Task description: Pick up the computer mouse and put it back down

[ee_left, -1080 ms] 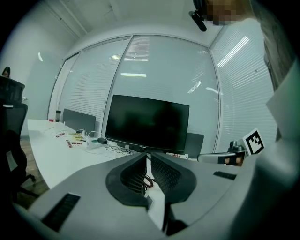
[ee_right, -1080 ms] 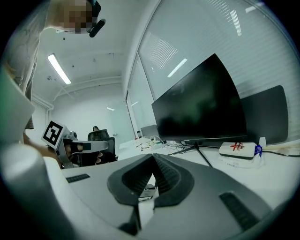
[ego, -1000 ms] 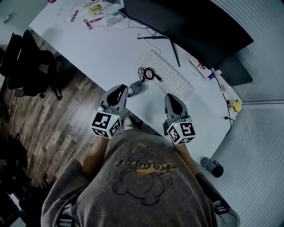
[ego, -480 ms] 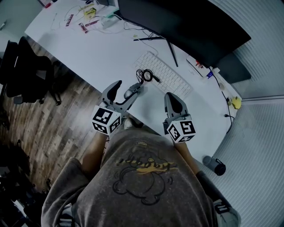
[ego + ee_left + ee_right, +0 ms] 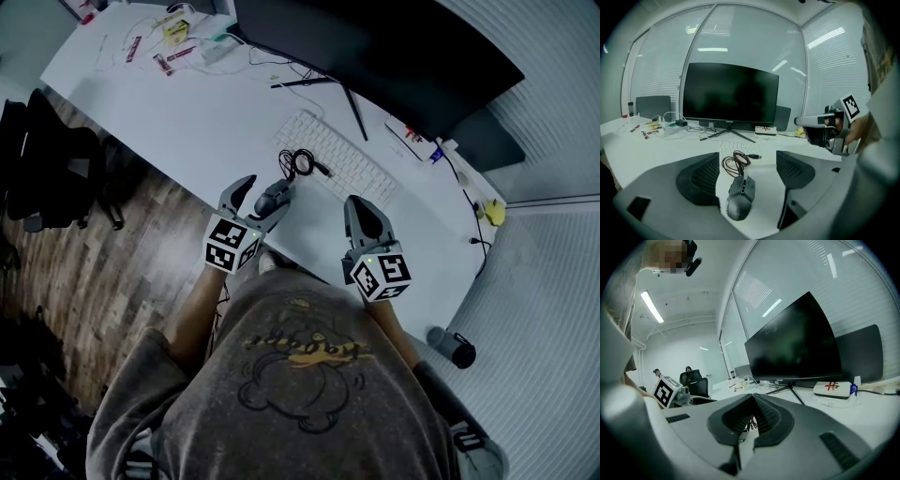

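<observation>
Left gripper [image 5: 262, 192] is pointing down at the near edge of the bench [image 5: 202, 112]. Its fingers [image 5: 699, 179] have just been opening and are now standing released, spread wide. The mouse [image 5: 739, 200] is lying flat on the bench between them, close beside the left finger and clear of the right one; no grip is being applied. Its coiled cable [image 5: 735, 163] is lying just beyond it, toward the white keyboard [image 5: 333, 155].

Right gripper [image 5: 365, 214] is hovering over the near bench edge to the right, apart from the mouse. Its fingers [image 5: 776, 420] are clenched together and are grasping nothing.

A dark monitor [image 5: 375, 52] is standing at the far side of the bench, behind the keyboard. Small clutter [image 5: 173, 42] is lying at the far left corner.
</observation>
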A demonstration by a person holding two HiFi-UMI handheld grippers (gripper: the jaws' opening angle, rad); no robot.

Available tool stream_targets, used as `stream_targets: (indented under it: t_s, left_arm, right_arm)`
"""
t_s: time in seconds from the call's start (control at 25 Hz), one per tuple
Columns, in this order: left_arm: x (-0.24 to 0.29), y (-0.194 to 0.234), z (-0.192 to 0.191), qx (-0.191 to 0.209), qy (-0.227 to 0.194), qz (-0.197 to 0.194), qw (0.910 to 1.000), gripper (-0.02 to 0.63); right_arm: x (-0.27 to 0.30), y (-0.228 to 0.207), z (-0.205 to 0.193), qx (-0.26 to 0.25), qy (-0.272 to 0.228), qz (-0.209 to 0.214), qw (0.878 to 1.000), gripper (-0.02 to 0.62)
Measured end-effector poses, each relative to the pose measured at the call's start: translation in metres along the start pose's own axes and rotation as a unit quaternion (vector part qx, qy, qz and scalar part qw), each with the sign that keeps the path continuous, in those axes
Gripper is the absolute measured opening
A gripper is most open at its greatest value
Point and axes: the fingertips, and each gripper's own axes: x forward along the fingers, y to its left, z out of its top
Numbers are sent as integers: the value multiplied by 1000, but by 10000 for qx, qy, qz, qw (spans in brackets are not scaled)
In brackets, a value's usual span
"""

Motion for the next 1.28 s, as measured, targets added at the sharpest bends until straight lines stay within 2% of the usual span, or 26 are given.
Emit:
stream_targets:
  t_s: [0.32, 0.68, 1.28]
  left_arm:
    - [34, 4, -53, 77, 698, -174, 9974, 359]
    - [57, 14, -107, 20, 1300, -115, 9915, 359]
    - [74, 18, -129, 383, 1704, -51, 9846, 356]
  right_arm:
    - [-2, -6, -2, 12, 53, -118, 9999, -3]
    - [-4, -13, -6, 8, 117, -217, 9997, -3]
    - [-6, -22, -9, 60, 192, -378, 9991, -3]
